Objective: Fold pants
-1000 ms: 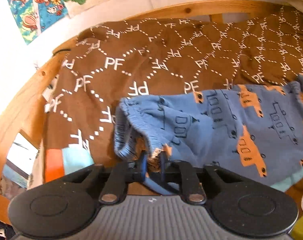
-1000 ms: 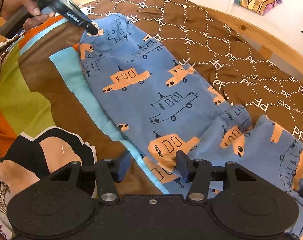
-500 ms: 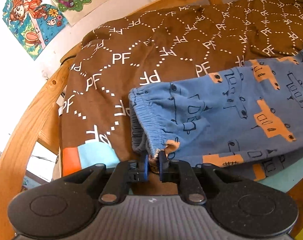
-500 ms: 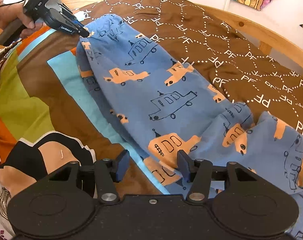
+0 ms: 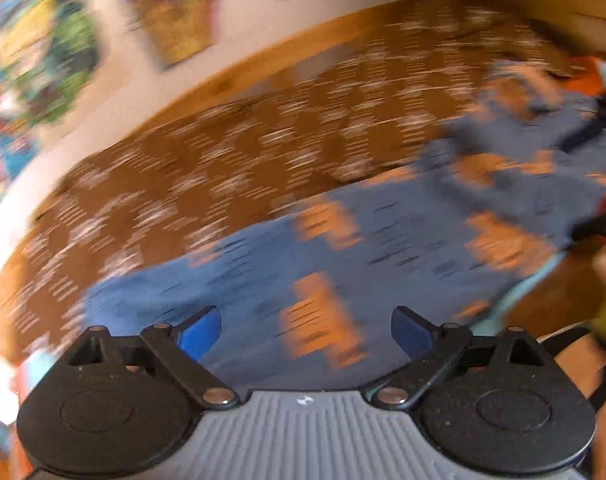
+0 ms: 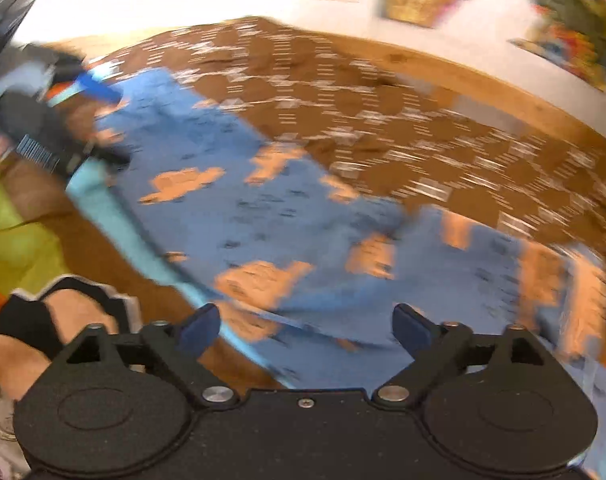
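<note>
A wooden bed frame [image 6: 455, 76] is seen curving behind a bed that is covered by a brown blanket [image 5: 263, 152] printed with white marks, blurred in both views. Blue pants [image 6: 239, 208] with orange shapes are spread flat across it. Beside them, a striped cover [image 6: 115, 208] in light blue, brown and green is laid.

Blue pants [image 5: 383, 248] with orange vehicle prints lie spread on the brown patterned bedspread [image 5: 263, 148] — blurred, one leg bent aside.
</note>
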{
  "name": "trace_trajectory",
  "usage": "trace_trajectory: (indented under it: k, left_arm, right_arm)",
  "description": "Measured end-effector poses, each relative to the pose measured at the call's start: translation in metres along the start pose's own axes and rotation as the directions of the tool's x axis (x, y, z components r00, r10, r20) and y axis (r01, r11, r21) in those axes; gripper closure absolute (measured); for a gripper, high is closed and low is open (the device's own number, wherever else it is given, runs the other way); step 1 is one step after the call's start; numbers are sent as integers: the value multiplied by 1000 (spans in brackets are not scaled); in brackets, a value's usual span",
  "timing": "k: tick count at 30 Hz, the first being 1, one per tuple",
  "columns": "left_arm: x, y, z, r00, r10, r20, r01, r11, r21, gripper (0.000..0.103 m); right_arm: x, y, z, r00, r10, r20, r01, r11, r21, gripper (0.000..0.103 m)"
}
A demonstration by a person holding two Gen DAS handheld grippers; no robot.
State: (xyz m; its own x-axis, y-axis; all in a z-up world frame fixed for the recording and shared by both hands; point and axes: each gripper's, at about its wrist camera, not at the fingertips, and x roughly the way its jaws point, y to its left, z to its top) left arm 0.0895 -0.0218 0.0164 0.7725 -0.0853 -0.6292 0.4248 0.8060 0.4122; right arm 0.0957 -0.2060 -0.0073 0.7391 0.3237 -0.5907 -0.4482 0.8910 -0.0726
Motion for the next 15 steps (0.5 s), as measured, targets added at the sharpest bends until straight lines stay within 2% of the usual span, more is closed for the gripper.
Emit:
trace_trajectory:
  k: [2, 4, 9, 12, 14, 15]
  left_arm:
    - [7, -30, 15, 997, -62, 55, 58, 997, 57, 1]
    - [13, -57, 27, 987, -128, 101, 116, 986, 124, 0]
    - [27, -120, 47, 958, -253, 138, 197, 924, 328, 2]
    - [33, -147, 50, 945, -295, 140, 208, 875, 438, 17]
    - [37, -159, 49, 942, -309, 127, 213, 848, 485, 37]
    - [39, -162, 50, 941, -316, 120, 219, 840, 496, 42]
  right_arm:
    - [-9, -17, -8, 999, -54, 1, 54, 996, 70, 2]
    - [-19, -36, -18, 995, -98, -9, 98, 984, 149, 1]
    - [-34, -88, -39, 988, -150, -23, 150, 938, 313, 1]
    - [-37, -114, -44, 992, -126, 3, 114, 908, 403, 5]
    - [-35, -129, -44, 994, -103, 22, 81, 885, 459, 13]
    - [-34, -137, -44, 995, -99, 30, 73, 877, 475, 15]
